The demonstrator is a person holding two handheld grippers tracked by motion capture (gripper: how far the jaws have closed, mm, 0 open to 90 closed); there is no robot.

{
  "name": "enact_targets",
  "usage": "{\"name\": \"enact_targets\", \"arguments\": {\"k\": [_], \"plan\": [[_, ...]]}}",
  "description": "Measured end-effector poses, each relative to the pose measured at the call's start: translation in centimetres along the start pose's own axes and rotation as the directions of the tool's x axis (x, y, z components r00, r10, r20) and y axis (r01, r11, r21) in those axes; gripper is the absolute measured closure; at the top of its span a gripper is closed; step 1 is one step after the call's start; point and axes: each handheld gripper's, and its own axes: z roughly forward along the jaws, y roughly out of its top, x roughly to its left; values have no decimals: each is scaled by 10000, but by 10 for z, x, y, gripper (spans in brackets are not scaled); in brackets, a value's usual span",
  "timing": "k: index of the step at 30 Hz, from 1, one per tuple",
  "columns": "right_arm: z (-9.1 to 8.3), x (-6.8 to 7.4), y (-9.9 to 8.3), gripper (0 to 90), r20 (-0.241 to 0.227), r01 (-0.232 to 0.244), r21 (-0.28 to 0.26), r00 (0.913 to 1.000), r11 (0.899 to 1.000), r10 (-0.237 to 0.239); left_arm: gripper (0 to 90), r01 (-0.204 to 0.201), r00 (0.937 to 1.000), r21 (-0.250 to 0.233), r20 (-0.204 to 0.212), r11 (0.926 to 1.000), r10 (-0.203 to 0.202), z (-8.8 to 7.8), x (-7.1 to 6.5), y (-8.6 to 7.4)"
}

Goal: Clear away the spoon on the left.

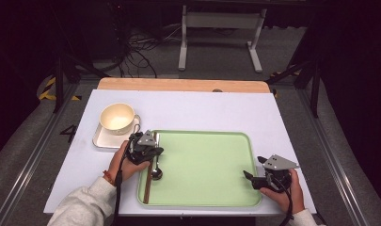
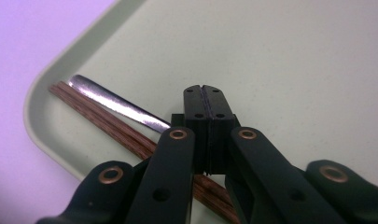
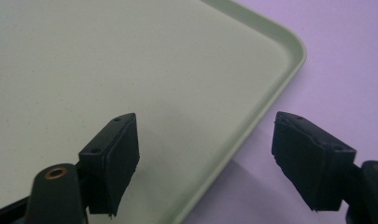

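Black jaws of the left gripper (image 2: 206, 100) press together on nothing at lower centre of its own view, above the brown chopsticks (image 2: 107, 126) and steel spoon (image 2: 116, 103) lying side by side along the left rim of the green tray (image 2: 289, 60). At lower right of the high view, the right gripper (image 3: 207, 154) stands apart, straddling the tray's edge. A cream bowl (image 1: 116, 117) sits upper left.
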Motion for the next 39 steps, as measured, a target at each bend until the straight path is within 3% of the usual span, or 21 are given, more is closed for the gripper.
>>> {"name": "enact_targets", "arguments": {"k": [5,8,26,37,39], "plan": [[0,-1,0,234,-4,-16,-17,10000,10000,16,900,45,10000,-186,-20,9998,-46,-7,2,-2],[-1,0,0,234,-1,26,-52,10000,10000,-26,900,75,9996,-543,280,9985,-60,-12,4,-4],[-4,0,2,235,70,64,-204,10000,9998,-62,870,-57,9992,-1489,-407,9888,-4,-53,11,-8],[-3,0,2,235,66,73,-189,10000,9998,-72,782,-94,9966,-1808,-825,9835,-57,-72,20,-13],[-4,0,2,235,67,72,-197,10000,9998,-71,727,117,9965,-1949,-789,9807,-275,-76,23,-14]]}}
